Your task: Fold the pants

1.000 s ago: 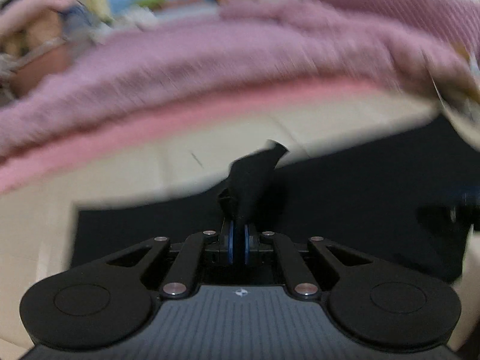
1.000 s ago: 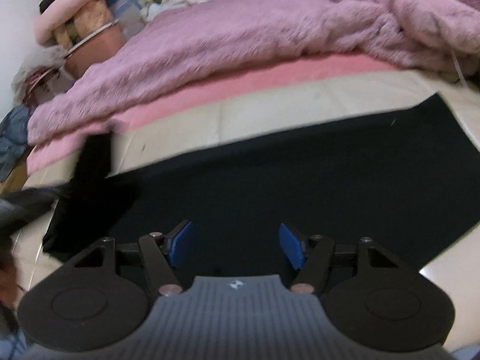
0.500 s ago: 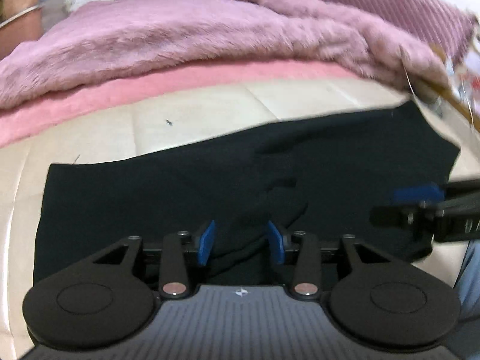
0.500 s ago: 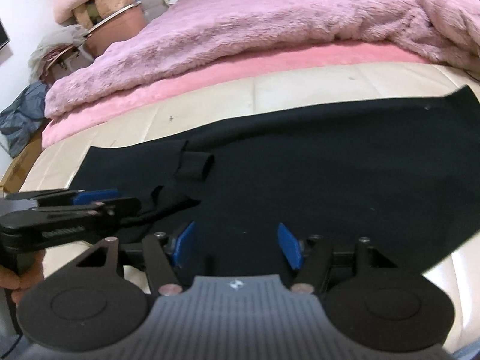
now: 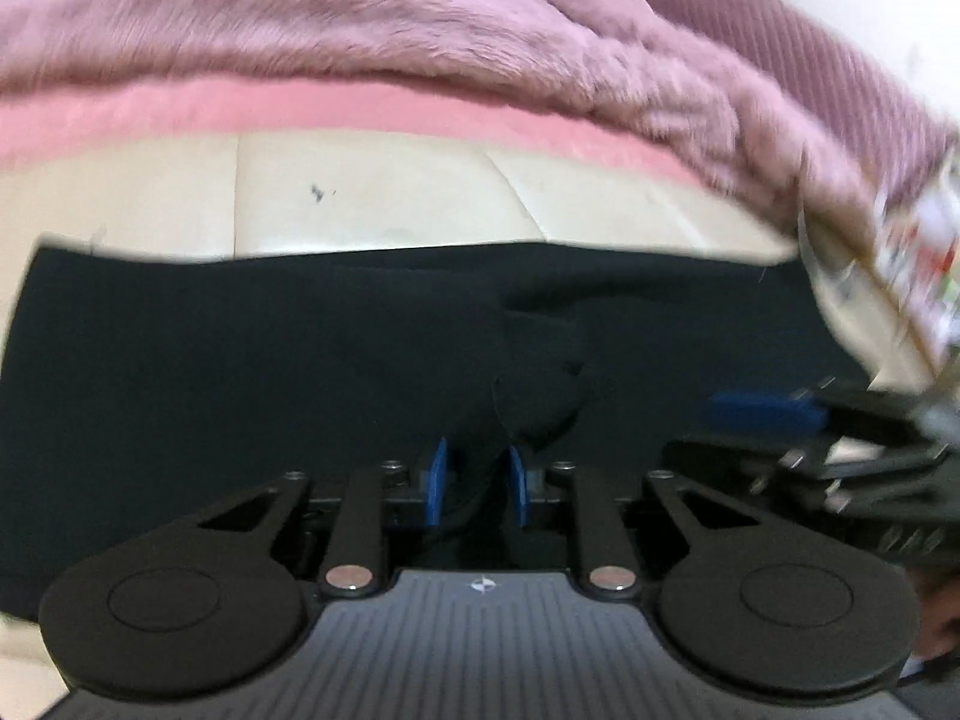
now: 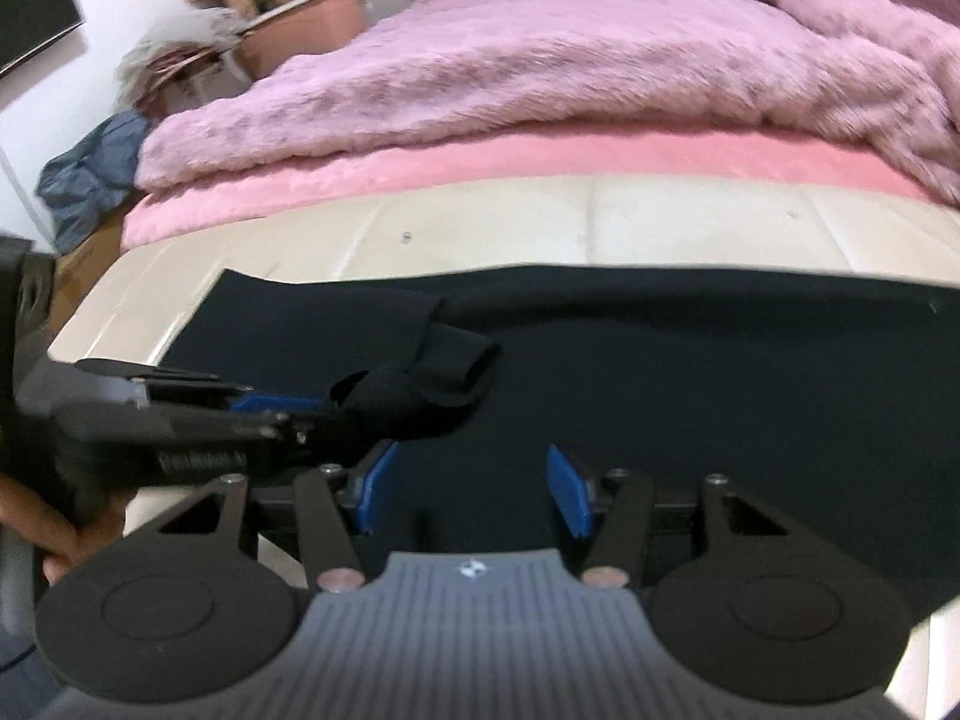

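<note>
Black pants (image 6: 690,372) lie spread flat across the near part of a cream mattress (image 6: 660,222), their far edge running nearly straight from side to side, with a bare strip of cream between that edge and a pink sheet (image 6: 540,162) farther back. A heaped pink fleece blanket (image 6: 540,60) fills the far side of the bed. The mattress's left corner (image 6: 102,312) shows bare beside the pants' left end, and beyond it stand a grey-blue bundle of cloth (image 6: 90,180) and a cluttered pile by a white wall. At the right end, in the left wrist view, the black cloth (image 5: 240,372) runs up to a blurred patterned object (image 5: 900,252).

The left gripper (image 5: 477,483) has just been closing, its blue pads standing narrow with a raised fold of the pants (image 5: 534,384) running down between them; whether the pads actually press the cloth cannot be told. A rolled cuff-like end (image 6: 456,366) sticks up from that fold. The right gripper (image 6: 471,489) hangs over the flat cloth near the front edge, its jaws fairly wide and nothing between them
</note>
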{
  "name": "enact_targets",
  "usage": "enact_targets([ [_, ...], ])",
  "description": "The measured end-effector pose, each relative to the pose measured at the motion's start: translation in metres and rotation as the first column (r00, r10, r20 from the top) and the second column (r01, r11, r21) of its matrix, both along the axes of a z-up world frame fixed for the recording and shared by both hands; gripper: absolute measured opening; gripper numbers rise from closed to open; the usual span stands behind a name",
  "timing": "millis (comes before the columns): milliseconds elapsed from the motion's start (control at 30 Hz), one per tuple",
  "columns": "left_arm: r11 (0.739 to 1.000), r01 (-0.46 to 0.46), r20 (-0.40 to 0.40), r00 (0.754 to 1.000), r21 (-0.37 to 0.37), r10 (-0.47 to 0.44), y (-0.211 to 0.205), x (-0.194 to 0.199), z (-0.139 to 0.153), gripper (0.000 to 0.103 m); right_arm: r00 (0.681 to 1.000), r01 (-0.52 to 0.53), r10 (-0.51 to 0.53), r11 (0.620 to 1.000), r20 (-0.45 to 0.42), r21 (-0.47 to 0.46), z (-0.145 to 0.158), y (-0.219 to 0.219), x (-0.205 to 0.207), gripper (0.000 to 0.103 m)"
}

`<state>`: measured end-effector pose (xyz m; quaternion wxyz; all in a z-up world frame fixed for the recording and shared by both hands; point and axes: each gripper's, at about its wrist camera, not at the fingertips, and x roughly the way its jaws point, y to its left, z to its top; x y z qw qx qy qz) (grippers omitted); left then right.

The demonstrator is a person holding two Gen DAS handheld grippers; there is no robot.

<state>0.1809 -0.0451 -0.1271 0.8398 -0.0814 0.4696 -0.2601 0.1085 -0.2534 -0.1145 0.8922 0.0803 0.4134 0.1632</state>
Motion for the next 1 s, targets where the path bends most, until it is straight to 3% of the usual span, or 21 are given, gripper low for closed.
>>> enact_targets([
  [167, 0.985, -0.067, -0.108, 0.993, -0.158, 0.05, 0.023, 0.012, -0.005, 0.023, 0.994, -0.106, 0.107, 0.994, 0.033, -0.007, 0.005, 0.016, 0.02, 0.051],
  [233, 0.991, -0.08, -0.095, 0.993, -0.106, 0.07, 0.022, 0.014, -0.005, 0.022, 0.991, -0.128, 0.129, 0.991, 0.026, -0.033, 0.004, 0.023, 0.031, 0.049],
  [300, 0.996, -0.077, -0.072, 0.995, -0.04, 0.074, 0.019, 0.015, -0.004, 0.012, 0.987, -0.158, 0.159, 0.987, 0.023, -0.042, 0.003, 0.028, 0.039, 0.045],
  [400, 0.994, -0.092, -0.061, 0.994, -0.059, 0.089, 0.022, 0.014, 0.002, 0.007, 0.98, -0.199, 0.2, 0.978, 0.007, -0.06, 0.0, 0.037, 0.051, 0.038],
  [567, 0.991, -0.113, -0.008, 0.994, -0.071, 0.112, 0.032, 0.012, 0.025, 0.006, 0.971, -0.237, 0.234, 0.97, -0.041, -0.062, -0.014, 0.049, 0.071, 0.038],
  [633, 0.991, -0.113, 0.01, 0.993, -0.077, 0.114, 0.037, 0.011, 0.035, 0.006, 0.969, -0.238, 0.234, 0.97, -0.074, -0.054, -0.022, 0.05, 0.076, 0.029],
  [667, 0.991, -0.109, 0.016, 0.994, -0.075, 0.11, 0.037, 0.011, 0.039, 0.006, 0.969, -0.237, 0.234, 0.971, -0.083, -0.035, -0.024, 0.048, 0.077, 0.009],
  [700, 0.992, -0.101, 0.023, 0.994, -0.074, 0.103, 0.037, 0.011, 0.043, 0.006, 0.968, -0.234, 0.232, 0.972, -0.092, -0.004, -0.023, 0.044, 0.076, 0.003],
  [833, 0.995, -0.059, 0.042, 0.997, -0.074, 0.062, 0.031, 0.012, 0.051, 0.006, 0.948, -0.312, 0.313, 0.95, -0.058, 0.031, -0.01, 0.036, 0.052, 0.004],
  [967, 0.998, -0.037, 0.063, 0.997, -0.054, 0.041, 0.021, 0.011, 0.053, 0.006, 0.9, -0.419, 0.418, 0.908, -0.125, 0.018, -0.011, 0.033, 0.029, 0.005],
  [1000, 0.998, -0.041, 0.066, 0.997, -0.052, 0.044, 0.021, 0.01, 0.054, 0.006, 0.9, -0.421, 0.417, 0.907, -0.13, -0.004, -0.012, 0.032, 0.024, 0.009],
])
